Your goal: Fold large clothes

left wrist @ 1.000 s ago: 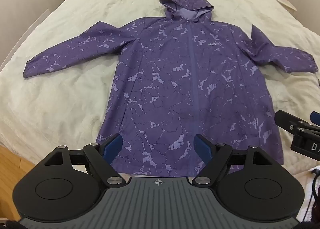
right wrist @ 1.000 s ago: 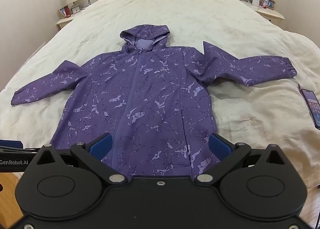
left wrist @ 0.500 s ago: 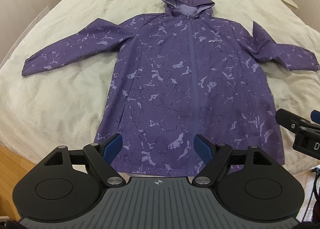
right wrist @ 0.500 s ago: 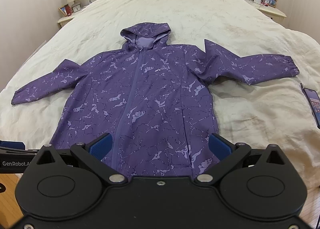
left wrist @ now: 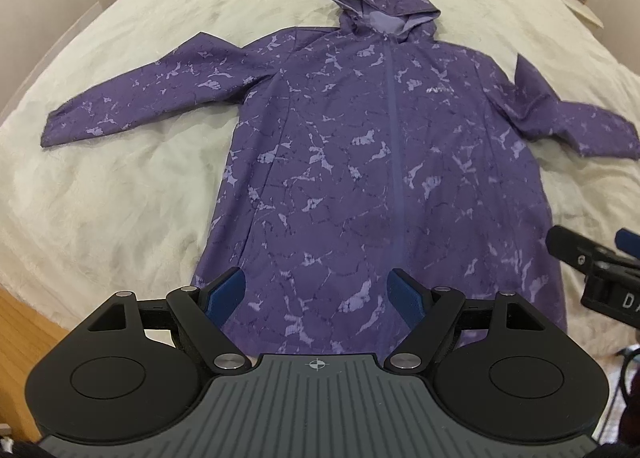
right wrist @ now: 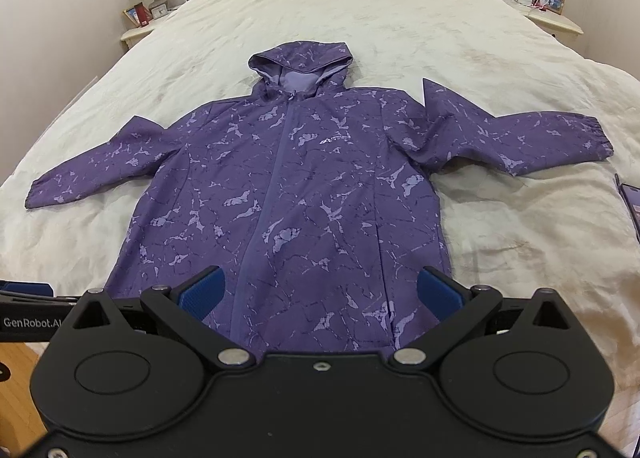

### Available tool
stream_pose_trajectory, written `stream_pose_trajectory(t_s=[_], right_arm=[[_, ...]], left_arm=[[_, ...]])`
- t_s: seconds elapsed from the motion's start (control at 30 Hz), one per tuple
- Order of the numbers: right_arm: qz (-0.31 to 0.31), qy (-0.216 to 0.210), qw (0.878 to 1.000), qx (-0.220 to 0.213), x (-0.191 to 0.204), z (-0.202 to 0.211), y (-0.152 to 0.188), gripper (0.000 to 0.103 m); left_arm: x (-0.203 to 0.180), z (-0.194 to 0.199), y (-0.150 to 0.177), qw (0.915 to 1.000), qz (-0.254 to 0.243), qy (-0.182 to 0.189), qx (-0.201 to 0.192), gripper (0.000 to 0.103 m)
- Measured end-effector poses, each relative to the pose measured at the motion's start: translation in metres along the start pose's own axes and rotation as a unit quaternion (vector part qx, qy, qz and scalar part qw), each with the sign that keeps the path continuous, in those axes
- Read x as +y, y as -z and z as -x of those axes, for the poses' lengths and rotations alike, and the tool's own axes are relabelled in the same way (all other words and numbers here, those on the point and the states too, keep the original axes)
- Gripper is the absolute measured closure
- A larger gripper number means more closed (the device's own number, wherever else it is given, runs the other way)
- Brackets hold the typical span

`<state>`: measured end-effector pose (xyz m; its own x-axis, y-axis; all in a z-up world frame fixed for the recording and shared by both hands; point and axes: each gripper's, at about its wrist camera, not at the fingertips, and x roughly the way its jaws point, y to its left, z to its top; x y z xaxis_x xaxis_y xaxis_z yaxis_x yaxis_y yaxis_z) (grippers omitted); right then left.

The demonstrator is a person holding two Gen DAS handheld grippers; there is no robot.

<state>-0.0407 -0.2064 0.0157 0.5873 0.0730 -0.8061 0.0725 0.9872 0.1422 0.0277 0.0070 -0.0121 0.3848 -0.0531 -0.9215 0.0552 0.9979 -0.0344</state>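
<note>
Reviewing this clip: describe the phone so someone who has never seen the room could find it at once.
Start at the cream bed with the purple hooded jacket spread flat on it. Follow the jacket's right-hand sleeve to its elastic cuff; just beyond and below lies the phone, a dark, flat slab cut off by the picture's edge.

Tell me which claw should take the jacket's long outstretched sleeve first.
Left, probably. The left claw hangs open over the hem on the side of the straight sleeve; the right claw, also open, is nearer the bunched sleeve. Neither touches the jacket.
</note>
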Motion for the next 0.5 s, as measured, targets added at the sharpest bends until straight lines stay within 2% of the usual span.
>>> stream_pose_trajectory(t_s=[0.13,0.23,0.33,0.5], right_arm=[[-0.005,-0.006,1.000,0.002,0.002,-0.008,-0.010,0.002],[-0.009,-0.018,1.000,0.002,0.004,-0.017,-0.021,0.002],[-0.011,-0.029,1.000,0.002,0.007,-0.029,-0.035,0.001],[-0.008,-0.049,0.999,0.001,0.015,-0.051,-0.061,0.001]], left_arm=[[0.017,-0.009,-0.014,0.9990,0.035,0.028,0.001,0.026],[0.034,-0.021,-0.027,0.9953,0.068,0.069,0.005,0.026],[0.050,-0.036,-0.043,0.9913,0.076,0.107,0.000,0.025],[0.085,-0.060,-0.071,0.9898,0.093,0.103,-0.029,0.024]])
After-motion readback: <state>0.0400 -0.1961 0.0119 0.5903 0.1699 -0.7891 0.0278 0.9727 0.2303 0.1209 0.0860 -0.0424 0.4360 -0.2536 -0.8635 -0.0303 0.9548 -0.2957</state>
